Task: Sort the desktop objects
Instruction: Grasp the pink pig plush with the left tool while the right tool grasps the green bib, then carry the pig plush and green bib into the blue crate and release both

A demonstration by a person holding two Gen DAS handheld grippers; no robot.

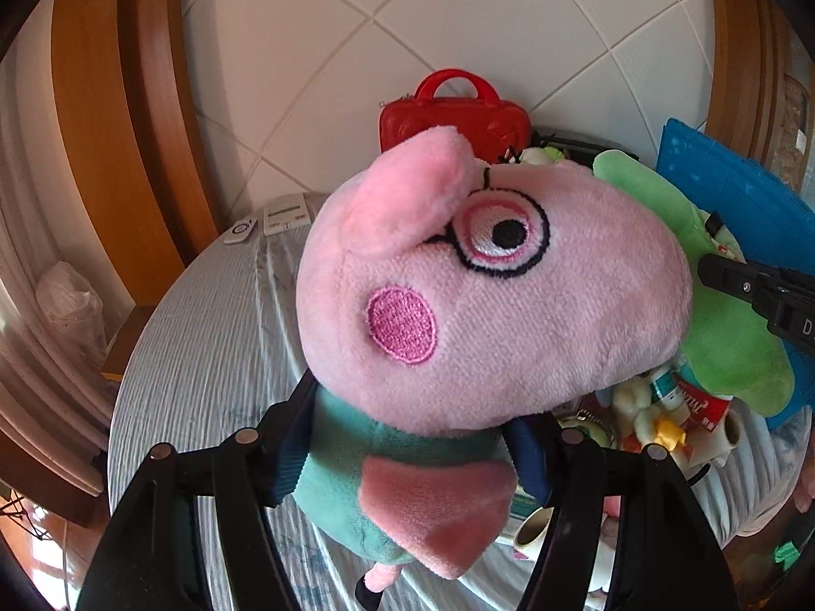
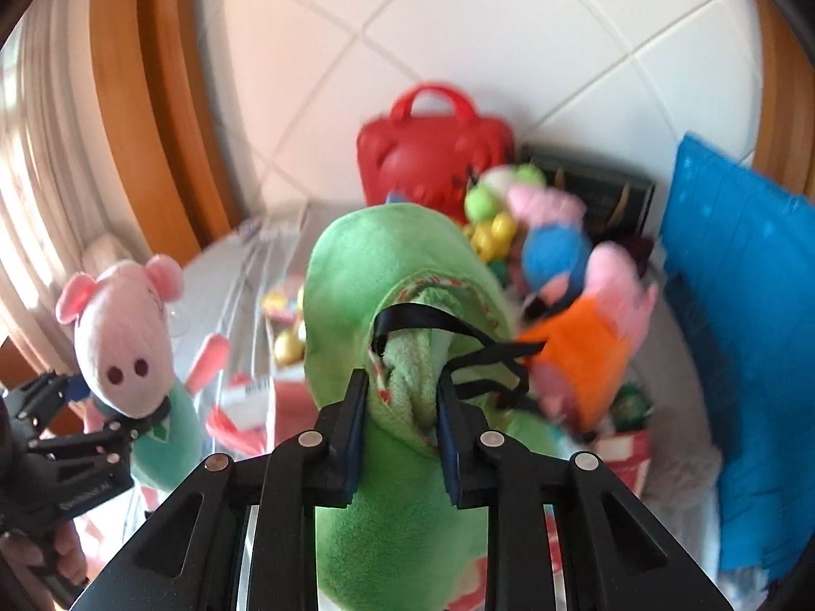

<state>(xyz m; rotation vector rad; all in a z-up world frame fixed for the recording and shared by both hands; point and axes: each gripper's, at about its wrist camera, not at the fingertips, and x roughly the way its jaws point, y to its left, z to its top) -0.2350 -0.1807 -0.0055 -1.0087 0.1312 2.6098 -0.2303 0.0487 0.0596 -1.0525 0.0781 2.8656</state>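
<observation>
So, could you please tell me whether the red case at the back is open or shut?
Shut: the red case stands upright against the tiled wall, handle on top, with its halves together and no gap showing.

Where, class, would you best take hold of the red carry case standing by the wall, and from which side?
Probably the arched handle on top of the red carry case, coming down from above. The case stands upright against the tiled wall, so its handle sticks up clear, while plush toys crowd its front and right. The handle's open loop should let the fingers close across its bar.
</observation>
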